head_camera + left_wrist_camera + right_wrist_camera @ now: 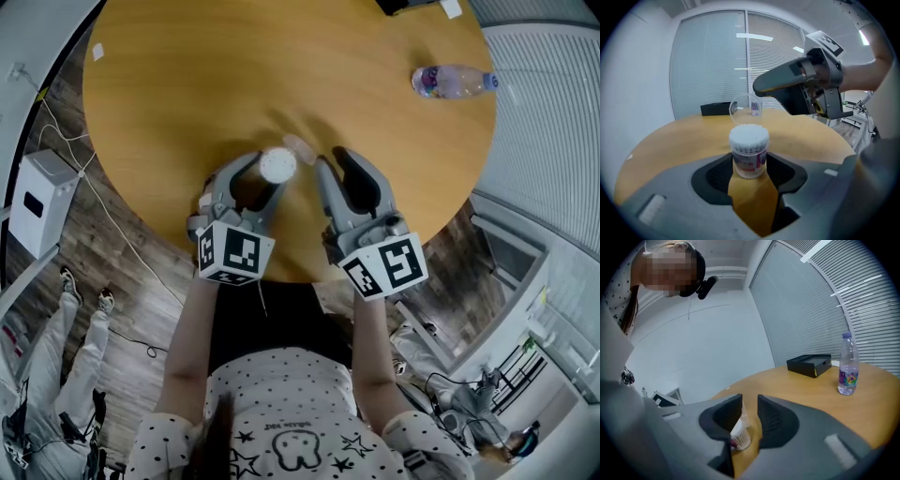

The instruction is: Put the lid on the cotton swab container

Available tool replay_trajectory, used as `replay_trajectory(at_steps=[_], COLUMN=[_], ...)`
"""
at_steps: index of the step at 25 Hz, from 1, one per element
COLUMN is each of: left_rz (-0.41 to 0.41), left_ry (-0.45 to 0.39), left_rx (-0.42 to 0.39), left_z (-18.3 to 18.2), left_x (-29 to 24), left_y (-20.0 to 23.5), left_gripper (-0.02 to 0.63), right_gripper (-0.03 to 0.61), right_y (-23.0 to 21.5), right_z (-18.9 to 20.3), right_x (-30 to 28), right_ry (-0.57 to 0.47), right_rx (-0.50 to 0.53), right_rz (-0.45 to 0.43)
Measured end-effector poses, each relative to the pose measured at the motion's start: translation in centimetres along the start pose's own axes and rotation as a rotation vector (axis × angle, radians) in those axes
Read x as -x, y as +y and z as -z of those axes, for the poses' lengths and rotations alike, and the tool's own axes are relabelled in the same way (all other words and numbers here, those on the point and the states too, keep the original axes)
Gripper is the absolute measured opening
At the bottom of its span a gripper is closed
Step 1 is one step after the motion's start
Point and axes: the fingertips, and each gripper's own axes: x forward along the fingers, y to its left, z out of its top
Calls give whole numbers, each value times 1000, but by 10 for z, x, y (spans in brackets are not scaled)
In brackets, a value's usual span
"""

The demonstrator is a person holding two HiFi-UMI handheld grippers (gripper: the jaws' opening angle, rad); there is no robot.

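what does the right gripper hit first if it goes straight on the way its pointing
Probably the swab tub: it shows just past the tips of the right gripper, low in the gap, behind the clear lid it holds. Depth is unclear, so it may skim past onto the table.

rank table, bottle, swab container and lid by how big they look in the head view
1. table, by far
2. bottle
3. swab container and lid: too alike to rank; only the container's top shows, and the clear lid is faint
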Motion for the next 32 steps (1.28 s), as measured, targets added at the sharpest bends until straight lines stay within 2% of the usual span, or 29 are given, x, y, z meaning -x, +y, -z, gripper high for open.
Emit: replay_trajectory(at_steps=[10,26,32], left_rz=[5,7,7], left_ry=[2,0,-2], left_rx=[5,10,8], left_z=[0,0,0], left_x=[0,-1,-1], left_y=[0,-1,-1], left_gripper=[235,235,235], right_gripper=[109,101,101], right_y=[5,3,13], right_z=[0,1,4], right_x=[-9,-15,-15], right_ry=[0,27,49], right_rx=[-87,-97,-95], right_rz=[-71,-67,-115])
